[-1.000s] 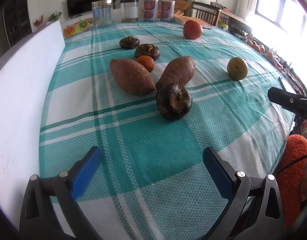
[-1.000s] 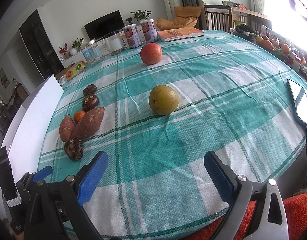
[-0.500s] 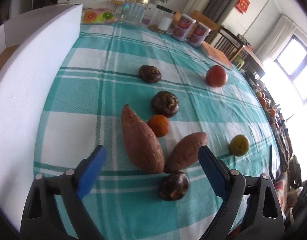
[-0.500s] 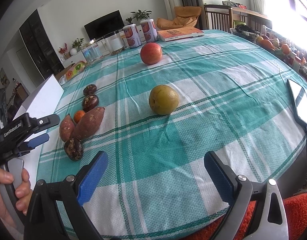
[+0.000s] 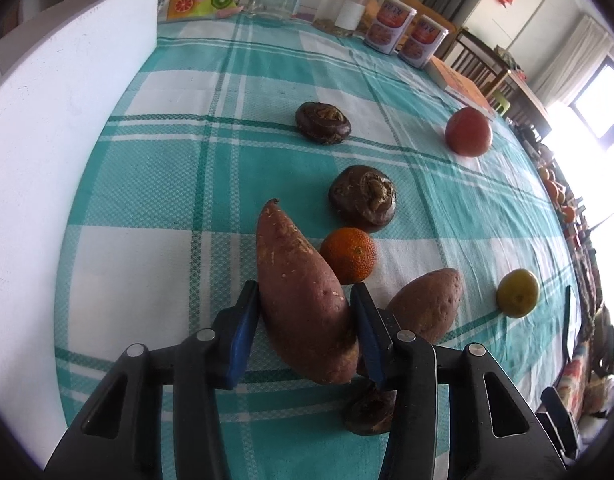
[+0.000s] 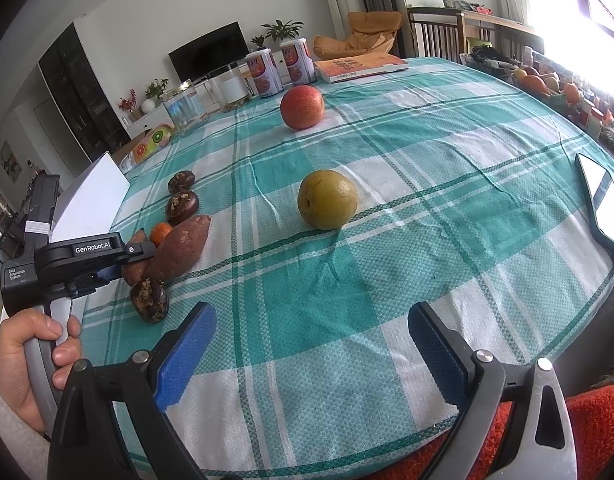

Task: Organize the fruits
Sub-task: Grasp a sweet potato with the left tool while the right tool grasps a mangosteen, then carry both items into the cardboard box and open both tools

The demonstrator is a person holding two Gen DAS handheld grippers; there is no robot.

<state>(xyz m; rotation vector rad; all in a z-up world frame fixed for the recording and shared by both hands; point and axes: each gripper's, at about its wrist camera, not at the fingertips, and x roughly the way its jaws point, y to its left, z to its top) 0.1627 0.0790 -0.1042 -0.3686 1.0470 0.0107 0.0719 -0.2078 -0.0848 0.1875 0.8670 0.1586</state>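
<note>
**A:** Start from your left. What did your left claw (image 5: 305,316) have?

**B:** You had it clenched on the bigger yam (image 5: 303,300), blue pads against both flanks near its thick end. The yam pointed away from the claw, tip far ahead. Whether it had left the cloth (image 5: 187,168) I could not tell.

**A:** And around that claw?

**B:** The tangerine (image 5: 349,255) sat just ahead of the right pad, touching or nearly touching the yam. The second yam (image 5: 427,304) lay just right of the claw. One dark chestnut (image 5: 369,408) was tucked under the right finger, half hidden. Two more chestnuts (image 5: 363,196) lay ahead, one beyond the other. The apple (image 5: 468,131) stood far ahead to the right, the pear (image 5: 518,293) well off to the right.

**A:** Your right claw (image 6: 311,352)?

**B:** You held it released, pads wide, grasping nothing, low over the near edge. The pear sat ahead, roughly centred, the apple beyond it, both well apart from the claw.

**A:** So how far along were you?

**B:** Early, I judged. Only the one yam was in a grip. Apple, pear and tangerine were scattered, the tangerine mixed in among yams and chestnuts. No bowl or tray showed, so I could not tell where anything belonged. Nearly all the sorting was left.
</note>
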